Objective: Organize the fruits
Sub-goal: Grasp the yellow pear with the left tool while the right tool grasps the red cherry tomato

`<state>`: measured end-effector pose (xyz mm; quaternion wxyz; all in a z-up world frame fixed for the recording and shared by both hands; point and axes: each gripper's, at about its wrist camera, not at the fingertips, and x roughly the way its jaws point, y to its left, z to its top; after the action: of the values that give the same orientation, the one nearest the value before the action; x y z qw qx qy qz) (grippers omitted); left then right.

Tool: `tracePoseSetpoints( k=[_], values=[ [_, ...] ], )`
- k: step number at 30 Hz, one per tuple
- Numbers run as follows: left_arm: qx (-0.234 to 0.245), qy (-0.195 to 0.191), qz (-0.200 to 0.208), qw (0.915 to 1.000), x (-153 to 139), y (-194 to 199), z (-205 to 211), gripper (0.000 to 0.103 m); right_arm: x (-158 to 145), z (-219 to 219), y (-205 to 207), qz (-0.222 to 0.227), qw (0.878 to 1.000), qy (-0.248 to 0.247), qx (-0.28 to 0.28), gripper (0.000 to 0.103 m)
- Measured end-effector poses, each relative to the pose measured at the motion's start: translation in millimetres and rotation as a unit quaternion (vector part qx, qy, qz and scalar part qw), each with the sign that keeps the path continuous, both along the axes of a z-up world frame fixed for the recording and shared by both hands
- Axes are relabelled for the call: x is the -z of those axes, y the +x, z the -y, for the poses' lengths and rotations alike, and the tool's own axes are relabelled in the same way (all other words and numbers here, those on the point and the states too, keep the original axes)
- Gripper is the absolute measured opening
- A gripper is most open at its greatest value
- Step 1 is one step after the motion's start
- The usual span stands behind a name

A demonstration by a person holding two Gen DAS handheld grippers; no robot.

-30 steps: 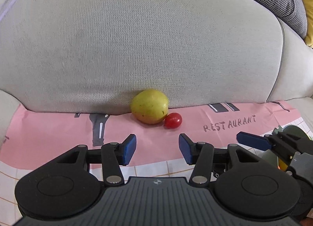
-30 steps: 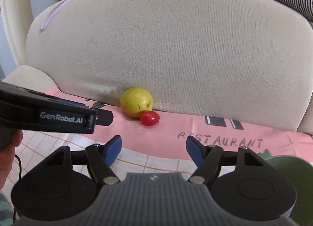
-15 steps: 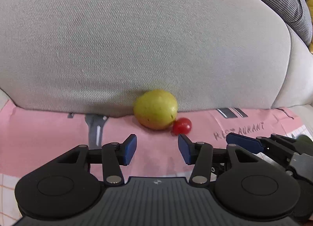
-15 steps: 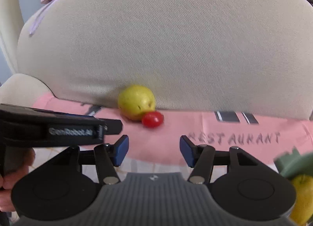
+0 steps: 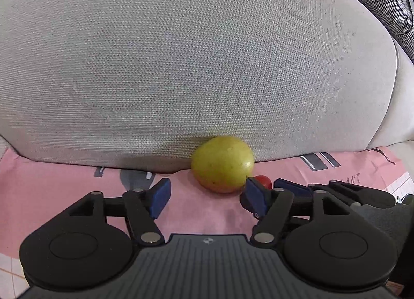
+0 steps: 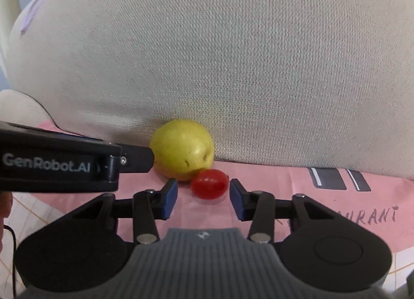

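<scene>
A yellow-green pear (image 5: 223, 163) lies on the pink cloth (image 5: 64, 190) against the sofa cushion. A small red tomato (image 6: 209, 183) touches its right front side; in the left wrist view only its top (image 5: 263, 180) shows behind my right finger. My left gripper (image 5: 207, 196) is open, its fingertips just short of the pear on either side. My right gripper (image 6: 203, 199) is open, with the tomato between its blue fingertips, apart from both. The pear also shows in the right wrist view (image 6: 182, 152), with my left gripper's body (image 6: 59, 167) at its left.
The grey sofa back cushion (image 5: 196, 60) rises directly behind the fruits. The pink cloth (image 6: 336, 195) carries printed lettering at the right. A checked black-and-white pillow (image 5: 388, 1) sits at the top right. A pale tiled part of the cloth (image 6: 31, 213) lies at the lower left.
Both grippers have moved forward and down toward the fruits. The left gripper's jaws have opened wider near the pear. The right gripper now has the tomato between its fingertips.
</scene>
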<state>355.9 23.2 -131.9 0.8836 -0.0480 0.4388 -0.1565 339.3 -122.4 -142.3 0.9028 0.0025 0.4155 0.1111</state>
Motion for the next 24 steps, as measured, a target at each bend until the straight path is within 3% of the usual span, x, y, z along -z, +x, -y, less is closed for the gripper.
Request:
tracePoseSetpoints(
  k=[3, 5, 12, 24],
  values=[
    [0.001, -0.002, -0.003, 1.0, 5.2, 3.0, 4.3, 0.084, 4.2, 2.0, 4.0, -0.001, 1.0, 0.002, 0.004, 0.038],
    [0.001, -0.006, -0.007, 1.0, 8.7, 6.2, 7.1, 0.084, 7.1, 4.9, 4.9, -0.003, 1.0, 0.01, 0.003, 0.032],
    [-0.012, -0.017, -0.009, 0.9997, 19.3, 17.1, 16.3, 0.088, 6.1, 13.2, -2.8, -0.002, 1.0, 0.015, 0.015, 0.031],
    [-0.008, 0.019, -0.012, 0.9997, 45.3, 33.6, 44.8, 0.092, 4.8, 26.5, -28.8, -0.004, 0.998, 0.02, 0.053, 0.031]
  ],
)
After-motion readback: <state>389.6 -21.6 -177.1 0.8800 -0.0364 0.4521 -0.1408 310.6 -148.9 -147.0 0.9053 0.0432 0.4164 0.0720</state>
